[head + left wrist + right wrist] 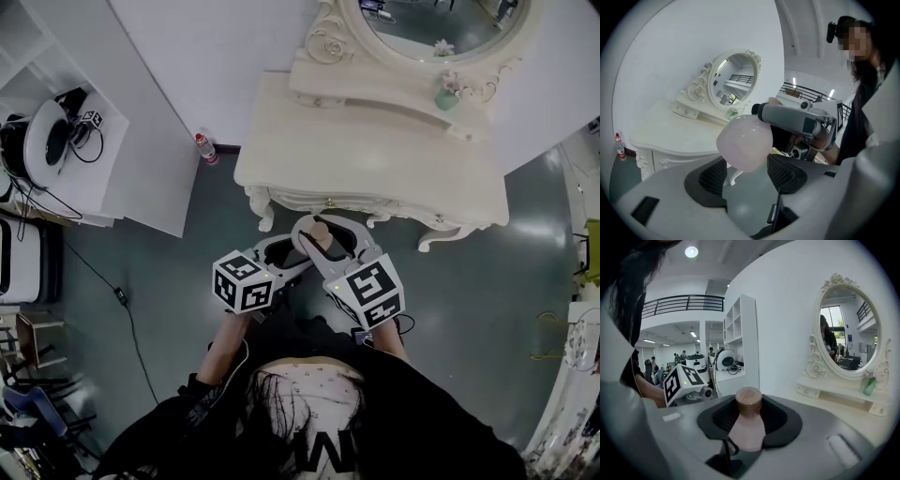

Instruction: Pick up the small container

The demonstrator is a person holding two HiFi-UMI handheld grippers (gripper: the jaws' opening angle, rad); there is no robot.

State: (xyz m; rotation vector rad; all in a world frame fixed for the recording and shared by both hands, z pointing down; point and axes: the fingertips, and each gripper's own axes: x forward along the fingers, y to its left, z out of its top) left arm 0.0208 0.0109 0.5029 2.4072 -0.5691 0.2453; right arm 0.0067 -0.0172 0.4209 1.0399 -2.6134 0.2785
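Note:
The small container (319,236) is a pale pink bottle with a wooden cap (748,401). I hold it in the air in front of the dressing table. My right gripper (321,227) is shut on its body (747,430), with the black pads on either side and the cap pointing away. My left gripper (302,255) comes in from the left. Its pads (785,171) sit against the bottle's rounded pink side (744,140). The right gripper (797,119) shows just beyond the bottle in the left gripper view.
A cream dressing table (375,159) with an oval mirror (441,23) and a small green vase (447,97) stands just ahead. A red-capped bottle (205,148) stands on the floor by the wall. A white shelf unit (103,141) and a floor cable (122,295) are to the left.

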